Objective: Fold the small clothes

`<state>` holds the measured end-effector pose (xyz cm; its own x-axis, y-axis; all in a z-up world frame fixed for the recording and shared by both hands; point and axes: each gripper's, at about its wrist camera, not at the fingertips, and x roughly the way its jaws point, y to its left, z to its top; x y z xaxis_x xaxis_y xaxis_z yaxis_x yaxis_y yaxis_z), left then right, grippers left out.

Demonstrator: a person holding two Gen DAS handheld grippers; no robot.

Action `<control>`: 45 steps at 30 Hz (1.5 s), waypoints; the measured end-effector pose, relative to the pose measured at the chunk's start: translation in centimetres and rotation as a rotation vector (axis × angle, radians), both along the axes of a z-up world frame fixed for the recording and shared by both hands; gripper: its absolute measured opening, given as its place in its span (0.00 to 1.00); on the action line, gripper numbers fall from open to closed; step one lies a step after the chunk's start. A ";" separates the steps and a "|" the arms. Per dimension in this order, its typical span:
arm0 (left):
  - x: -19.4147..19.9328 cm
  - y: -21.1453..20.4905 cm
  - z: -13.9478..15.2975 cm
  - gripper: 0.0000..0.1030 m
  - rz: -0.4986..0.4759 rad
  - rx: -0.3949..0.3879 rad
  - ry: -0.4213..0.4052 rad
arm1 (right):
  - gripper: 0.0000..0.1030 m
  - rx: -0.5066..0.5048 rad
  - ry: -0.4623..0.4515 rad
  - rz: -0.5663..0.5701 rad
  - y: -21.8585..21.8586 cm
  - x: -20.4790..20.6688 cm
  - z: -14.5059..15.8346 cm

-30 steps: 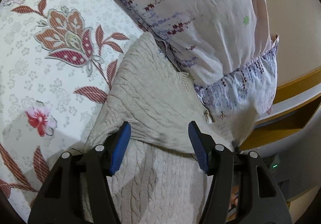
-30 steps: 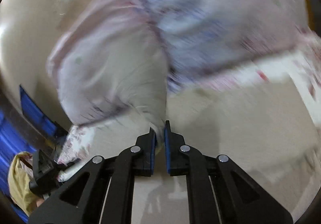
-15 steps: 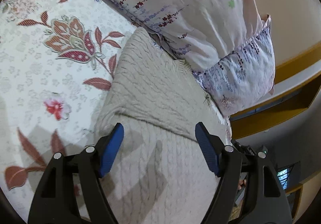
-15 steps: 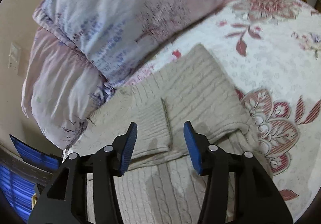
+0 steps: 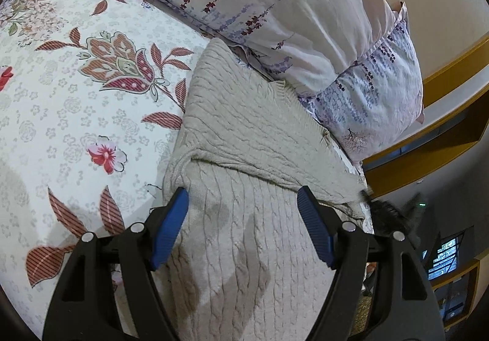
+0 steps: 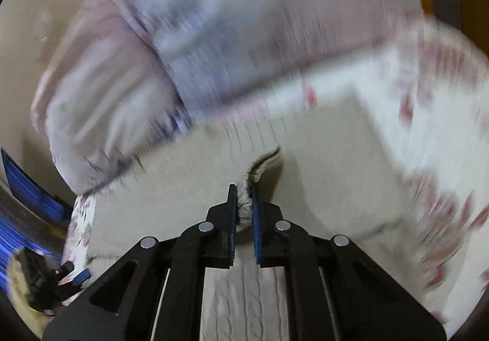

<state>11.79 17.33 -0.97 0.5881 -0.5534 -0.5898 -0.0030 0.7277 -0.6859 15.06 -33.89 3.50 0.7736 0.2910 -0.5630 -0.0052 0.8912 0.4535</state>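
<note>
A beige cable-knit sweater (image 5: 244, 133) lies on the flowered bedsheet (image 5: 61, 102), its upper part folded over the lower part. My left gripper (image 5: 243, 203) is open and empty just above the knit, below the fold edge. In the blurred right wrist view the sweater (image 6: 330, 157) fills the middle. My right gripper (image 6: 244, 197) is shut on a bunched edge of the sweater, which sticks out past the fingertips.
Two pale pillows with purple flower print (image 5: 275, 4) lie against the sweater's far edge; they also show in the right wrist view (image 6: 244, 35). A wooden bed frame (image 5: 443, 114) and a dark floor area lie at the right.
My right gripper was open over the fold half a second ago; now it has shut on the sweater's edge and is moving fast. My left gripper has drawn back a little, still open.
</note>
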 end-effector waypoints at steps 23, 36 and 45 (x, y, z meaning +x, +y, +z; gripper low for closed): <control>-4.8 1.2 -0.1 0.70 -0.077 0.000 -0.036 | 0.62 0.090 0.200 0.028 -5.7 -4.5 -2.4; -11.3 0.4 -1.5 0.47 -0.159 -0.044 -0.008 | 0.38 0.191 0.334 0.102 -9.0 -14.7 -6.0; -13.8 -1.4 -2.8 0.34 -0.218 -0.121 0.038 | 0.31 0.358 0.333 0.255 -7.1 -18.1 -7.5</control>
<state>-2.02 15.96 -3.81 0.4253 -0.7327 -0.5313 0.1176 0.6268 -0.7702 -3.06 -40.94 -4.04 0.4510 0.6641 -0.5963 -0.0051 0.6700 0.7424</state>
